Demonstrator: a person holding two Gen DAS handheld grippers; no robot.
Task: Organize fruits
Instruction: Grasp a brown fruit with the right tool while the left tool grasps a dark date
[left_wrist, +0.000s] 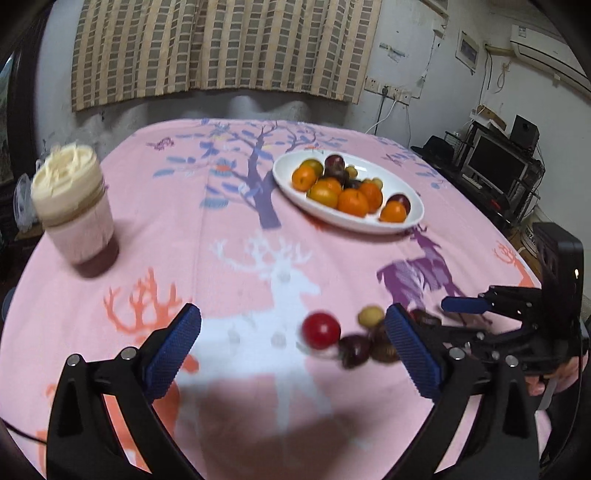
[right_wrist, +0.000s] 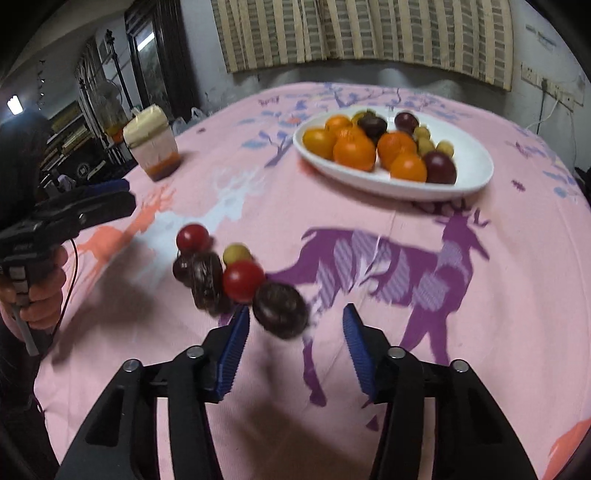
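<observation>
A white oval plate (left_wrist: 412, 192) (right_wrist: 476, 162) at the far side of the pink table holds several oranges (left_wrist: 352, 202) (right_wrist: 354, 152), dark plums (left_wrist: 334, 161) (right_wrist: 439, 167) and small yellow fruits. A loose cluster lies near me: red tomatoes (left_wrist: 320, 330) (right_wrist: 242, 280), dark plums (left_wrist: 354, 349) (right_wrist: 280, 310) and a small yellow fruit (left_wrist: 370, 316) (right_wrist: 236, 253). My left gripper (left_wrist: 293, 352) is open and empty, with the cluster by its right finger. My right gripper (right_wrist: 295, 339) is open and empty, just behind the nearest dark plum. It also shows in the left wrist view (left_wrist: 465, 304).
A jar with a cream lid (left_wrist: 75, 206) (right_wrist: 153, 146) stands at the table's left side. Shelves with a monitor (left_wrist: 495, 162) stand beyond the right edge. A curtain (left_wrist: 221, 48) hangs behind the table. The left gripper and the hand holding it show in the right wrist view (right_wrist: 74, 210).
</observation>
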